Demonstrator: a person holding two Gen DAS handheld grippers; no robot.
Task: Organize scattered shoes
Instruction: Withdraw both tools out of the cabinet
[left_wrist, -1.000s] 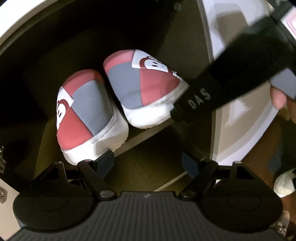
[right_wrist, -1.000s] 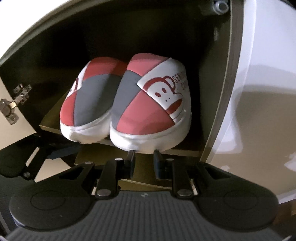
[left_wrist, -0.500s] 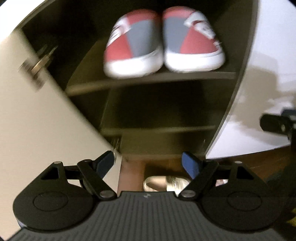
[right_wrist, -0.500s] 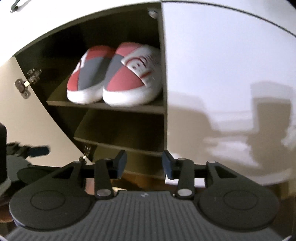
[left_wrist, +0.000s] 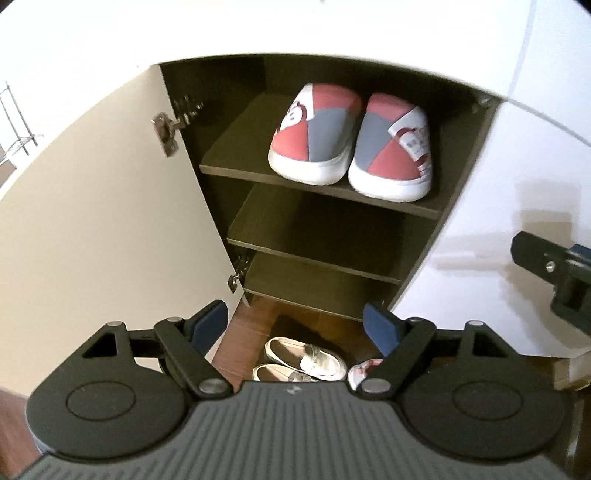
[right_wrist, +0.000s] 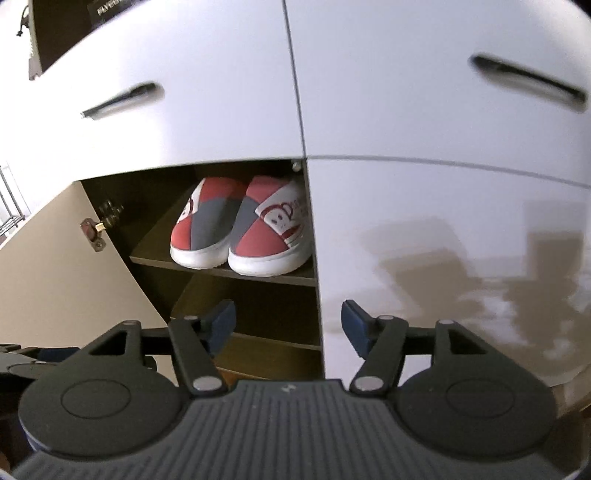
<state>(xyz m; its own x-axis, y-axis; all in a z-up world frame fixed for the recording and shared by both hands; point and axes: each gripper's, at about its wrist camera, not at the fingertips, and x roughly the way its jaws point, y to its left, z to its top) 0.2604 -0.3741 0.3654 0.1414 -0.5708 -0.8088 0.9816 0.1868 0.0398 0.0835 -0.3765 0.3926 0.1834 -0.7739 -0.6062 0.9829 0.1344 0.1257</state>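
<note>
Red-grey slippers (left_wrist: 351, 138) with white soles, paired on top shelf (left_wrist: 236, 147); both jaws wide, empty.

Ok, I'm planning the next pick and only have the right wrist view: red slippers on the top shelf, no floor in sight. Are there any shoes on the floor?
Observer: Yes. The left wrist view shows a pair of white loafers on the wood floor, just in front of the open cabinet.
Operator: Anything beside them?
Observer: A red-and-white shoe lies next to the loafers, mostly hidden behind a finger of the left gripper.
Operator: Is that gripper free?
Observer: It is open and holds nothing.
</note>
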